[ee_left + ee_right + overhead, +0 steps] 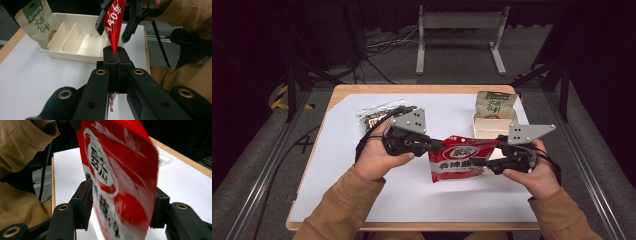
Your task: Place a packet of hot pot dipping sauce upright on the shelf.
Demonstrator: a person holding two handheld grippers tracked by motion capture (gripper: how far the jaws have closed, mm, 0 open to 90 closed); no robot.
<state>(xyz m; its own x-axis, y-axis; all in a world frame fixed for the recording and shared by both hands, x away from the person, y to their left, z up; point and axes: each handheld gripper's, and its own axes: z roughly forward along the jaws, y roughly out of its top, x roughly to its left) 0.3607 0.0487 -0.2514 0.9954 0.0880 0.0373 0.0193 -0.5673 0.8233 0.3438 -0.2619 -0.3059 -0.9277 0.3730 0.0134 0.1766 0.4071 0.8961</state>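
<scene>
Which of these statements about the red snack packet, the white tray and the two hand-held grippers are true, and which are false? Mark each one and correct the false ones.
1. The left hand-held gripper is shut on an edge of the red snack packet. True.
2. The red snack packet lies flat inside the white tray. False: it is held up between the two grippers, in front of the tray.
3. A green and white pouch stands at the tray's far end. True.
4. The right hand-held gripper is clamped tight on the packet. False: its jaws stand open on either side of the packet.
5. A dark packet lies on the table behind the left hand. True.
</scene>
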